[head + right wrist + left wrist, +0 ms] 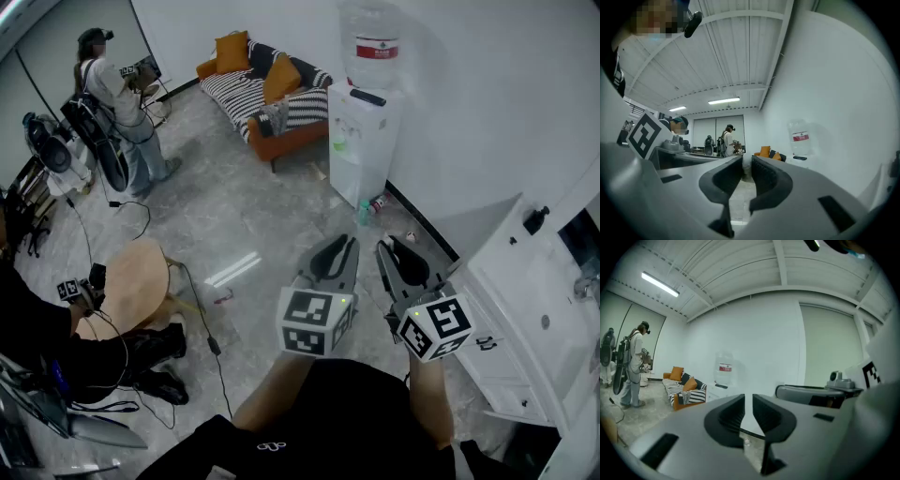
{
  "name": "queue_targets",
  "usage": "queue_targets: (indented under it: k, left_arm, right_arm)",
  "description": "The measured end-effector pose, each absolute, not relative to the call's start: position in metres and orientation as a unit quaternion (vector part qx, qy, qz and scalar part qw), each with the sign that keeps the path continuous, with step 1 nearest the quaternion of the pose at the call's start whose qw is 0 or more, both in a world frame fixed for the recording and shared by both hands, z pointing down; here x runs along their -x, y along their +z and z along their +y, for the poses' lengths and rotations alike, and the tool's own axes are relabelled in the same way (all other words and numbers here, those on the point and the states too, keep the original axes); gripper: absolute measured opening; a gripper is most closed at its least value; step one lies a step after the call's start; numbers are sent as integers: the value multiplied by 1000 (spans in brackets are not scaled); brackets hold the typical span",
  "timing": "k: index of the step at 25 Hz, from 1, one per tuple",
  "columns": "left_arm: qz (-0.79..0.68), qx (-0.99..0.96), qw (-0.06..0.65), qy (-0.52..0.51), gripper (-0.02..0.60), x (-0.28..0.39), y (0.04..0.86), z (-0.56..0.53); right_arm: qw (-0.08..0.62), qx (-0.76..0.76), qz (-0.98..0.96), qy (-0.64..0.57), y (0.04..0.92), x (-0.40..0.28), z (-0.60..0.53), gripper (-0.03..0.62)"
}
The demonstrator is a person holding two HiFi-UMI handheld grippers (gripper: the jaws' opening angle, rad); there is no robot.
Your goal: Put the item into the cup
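Observation:
No cup and no item to put in it shows in any view. My left gripper (350, 241) and right gripper (383, 246) are held side by side at chest height, pointing out over the grey marble floor (244, 225). The left gripper's (748, 401) jaws stand only a narrow slit apart, with nothing between them. In the right gripper view the right gripper (746, 164) shows the same: a thin gap, nothing held. Each carries its marker cube (314, 322), near my forearms.
A water dispenser (364, 131) stands against the far wall, with a striped sofa (267, 98) with orange cushions to its left. A white cabinet (534, 319) is close on my right. A round wooden stool (136, 281) and cables lie at left. A person (117, 108) stands far left.

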State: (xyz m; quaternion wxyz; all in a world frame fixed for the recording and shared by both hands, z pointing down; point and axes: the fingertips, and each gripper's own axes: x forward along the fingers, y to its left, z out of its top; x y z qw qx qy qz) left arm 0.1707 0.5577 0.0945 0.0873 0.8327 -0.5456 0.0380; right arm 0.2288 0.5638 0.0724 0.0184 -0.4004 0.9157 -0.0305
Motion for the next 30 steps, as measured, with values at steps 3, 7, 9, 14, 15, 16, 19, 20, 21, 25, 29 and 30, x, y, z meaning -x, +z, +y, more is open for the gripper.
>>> queue_targets:
  k: [3,7,9,14,15,16,19,20,21,25,29,30]
  left_arm:
    - [-542,-835,88,40,55,-180,94,558]
    - [-537,-838,88,41,55,-189,94,558]
    - [-536,-839,88,45,55,-190,96,559]
    - [-543,-834,84,47,55,-183,92,554]
    - [-544,-833,84,46,55,-181,91,552]
    - [-545,-833,83,45,55,-180,90,549]
    - [-545,-834,76,43,55,-179,88,540]
    - [-543,-836,74,43,55,-180,87,537]
    - [-540,-837,72,42,55,-180,87,533]
    - [-531,-843,72,39,55,-179,90,510]
    - [-524,-847,84,38,55,-171,97,475]
    - [-523,-847,88,39,55,-169,100,466]
  right_arm:
    - [20,403,914,-30,70,-238,564,66]
    - [23,407,912,-41,75,-245,562,66]
    - [27,405,913,-47,76,-246,561,66]
    - [34,396,917,-46,71,-243,555,66]
    - [35,394,917,-45,71,-242,554,66]
    - [36,393,918,-45,70,-241,552,66]
    - [41,392,918,-41,69,-242,545,66]
    - [42,393,918,-40,69,-242,542,66]
    - [43,394,917,-38,68,-243,538,66]
    - [43,402,914,-37,70,-243,516,66]
    - [37,411,910,-44,79,-238,484,66]
    - [35,412,909,-50,82,-236,475,66]
